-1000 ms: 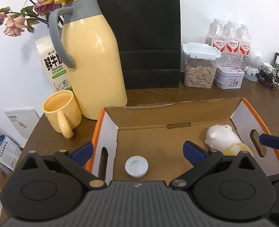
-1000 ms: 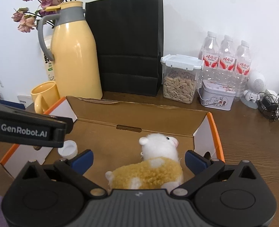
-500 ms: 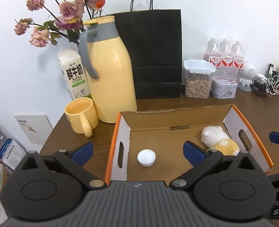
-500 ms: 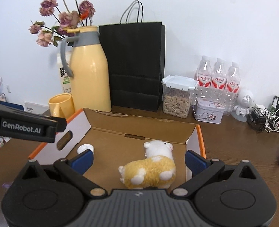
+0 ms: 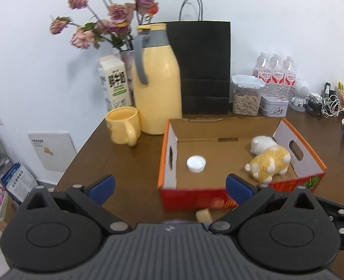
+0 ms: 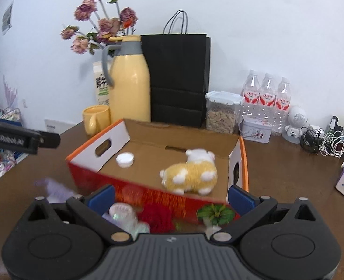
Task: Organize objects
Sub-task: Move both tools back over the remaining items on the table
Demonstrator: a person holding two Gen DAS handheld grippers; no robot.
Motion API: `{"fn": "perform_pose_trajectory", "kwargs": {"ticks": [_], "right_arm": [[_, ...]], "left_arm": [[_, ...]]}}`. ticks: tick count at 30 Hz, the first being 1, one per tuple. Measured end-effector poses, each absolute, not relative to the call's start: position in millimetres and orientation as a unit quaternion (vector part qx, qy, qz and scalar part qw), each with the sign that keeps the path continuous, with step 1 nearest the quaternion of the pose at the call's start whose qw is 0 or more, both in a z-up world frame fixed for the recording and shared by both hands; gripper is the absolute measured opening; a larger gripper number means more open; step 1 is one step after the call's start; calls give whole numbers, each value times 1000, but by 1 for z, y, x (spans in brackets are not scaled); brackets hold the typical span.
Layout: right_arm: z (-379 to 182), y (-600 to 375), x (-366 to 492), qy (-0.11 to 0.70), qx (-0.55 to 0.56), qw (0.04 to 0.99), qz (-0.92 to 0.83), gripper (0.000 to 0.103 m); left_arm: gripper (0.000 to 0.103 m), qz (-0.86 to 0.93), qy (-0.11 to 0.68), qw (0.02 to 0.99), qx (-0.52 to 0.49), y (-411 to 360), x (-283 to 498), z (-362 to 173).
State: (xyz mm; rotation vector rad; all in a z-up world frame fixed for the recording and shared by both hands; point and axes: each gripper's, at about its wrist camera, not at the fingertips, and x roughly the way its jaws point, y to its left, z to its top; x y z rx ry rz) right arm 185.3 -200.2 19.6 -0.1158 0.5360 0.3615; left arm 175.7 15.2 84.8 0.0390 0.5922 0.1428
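Right wrist view shows both tongs [image 6: 170, 194] gaping empty, a blurred pale bottle [image 6: 127, 218] lying just below them, nearer than the left tongs [image 5: 169, 184].

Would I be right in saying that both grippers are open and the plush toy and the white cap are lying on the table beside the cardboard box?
Not quite: the plush toy and white cap lie inside the cardboard box, as the left wrist view shows. Both grippers are indeed open.
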Motion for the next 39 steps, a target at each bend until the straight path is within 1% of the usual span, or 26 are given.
{"fn": "perform_pose_trajectory", "kwargs": {"ticks": [5, 12, 17, 28, 30, 31, 33, 35, 36, 38, 39], "right_arm": [[0, -202, 153, 274, -69, 937, 205, 103], [-39, -204, 127, 315, -92, 908, 259, 103], [-60, -205, 127, 342, -94, 887, 297, 103], [-77, -183, 145, 373, -110, 849, 359, 102], [-79, -179, 144, 368, -118, 848, 363, 99], [-79, -177, 142, 364, -127, 849, 362, 94], [-78, -176, 140, 362, -133, 847, 365, 90], [-77, -175, 138, 362, -141, 846, 366, 83], [-76, -175, 136, 361, -147, 846, 363, 81], [-75, -175, 133, 360, -150, 847, 362, 74], [-75, -176, 131, 358, -150, 848, 360, 72]], "left_arm": [[103, 82, 299, 951, 15, 31, 139, 65], [103, 112, 326, 939, -2, 58, 93, 29], [103, 128, 338, 932, -20, 77, 64, 12], [103, 150, 348, 924, -43, 96, 30, -1], [103, 153, 351, 923, -46, 98, 30, -2], [103, 153, 351, 922, -48, 99, 30, -3], [103, 152, 351, 923, -49, 99, 31, -3], [103, 151, 351, 923, -48, 98, 30, -3], [103, 150, 351, 923, -48, 97, 30, -3], [103, 147, 351, 923, -47, 95, 31, -4], [103, 146, 352, 924, -46, 94, 32, -4]]}}
